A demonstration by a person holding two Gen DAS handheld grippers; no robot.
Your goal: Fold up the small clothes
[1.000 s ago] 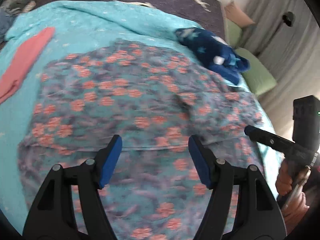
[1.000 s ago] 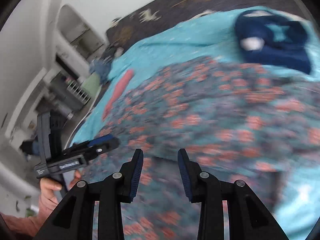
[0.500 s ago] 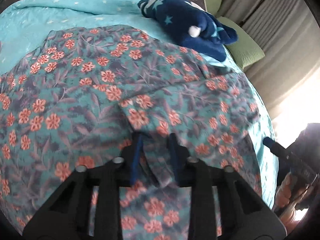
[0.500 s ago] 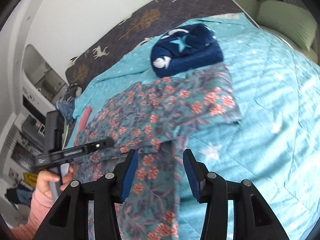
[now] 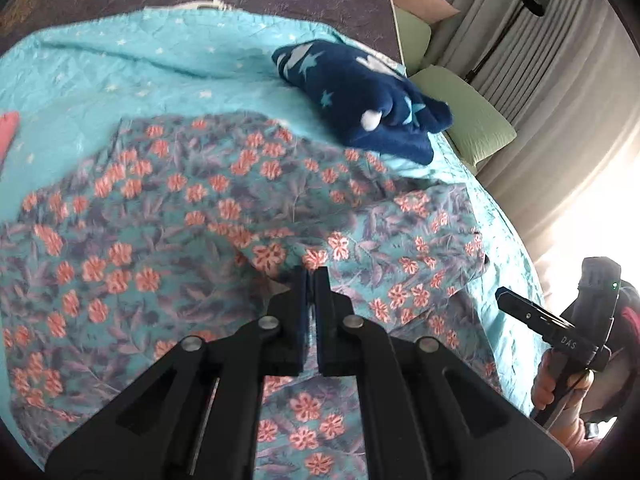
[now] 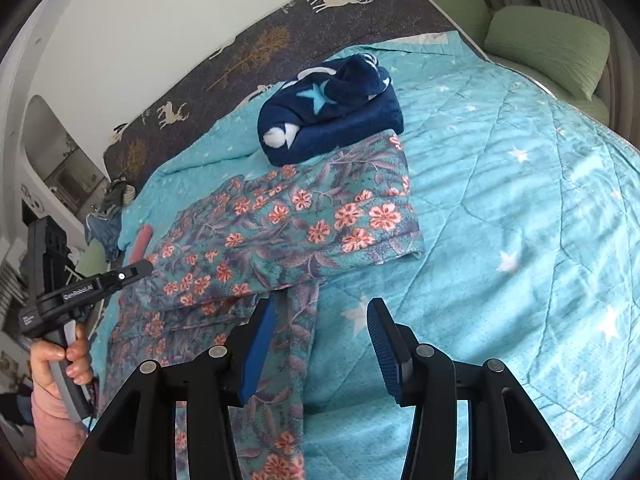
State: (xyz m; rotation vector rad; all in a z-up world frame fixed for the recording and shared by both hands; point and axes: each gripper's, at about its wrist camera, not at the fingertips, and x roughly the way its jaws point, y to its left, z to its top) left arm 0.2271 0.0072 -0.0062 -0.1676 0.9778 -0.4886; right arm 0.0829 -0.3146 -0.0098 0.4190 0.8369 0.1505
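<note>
Your floral garment lies spread across the turquoise star-print quilt on the bed, a teal cloth printed with coral-pink flowers and dusky purple leaves. From the right wrist view one part runs across the bed as a broad folded band with a straight hemmed edge on its right end, and a narrower strip hangs toward you from under that band, reaching the bottom of the frame. In the left wrist view the cloth is rumpled, with a raised fold running up to your left tongs, whose jaws are pressed nearly together and pinch that fold of the floral garment between them. Your right tongs stand apart with nothing between the blue pads, the left pad over the hanging strip and the right pad over bare quilt. Touching the far end of the garment sits a navy fleece bundle with pale blue stars and a white pom-pom. A pink item lies just off the garment's far left edge. Beyond the quilt is a dark bedcover with deer and trees, and green cushions sit to the right of the bed.
</note>
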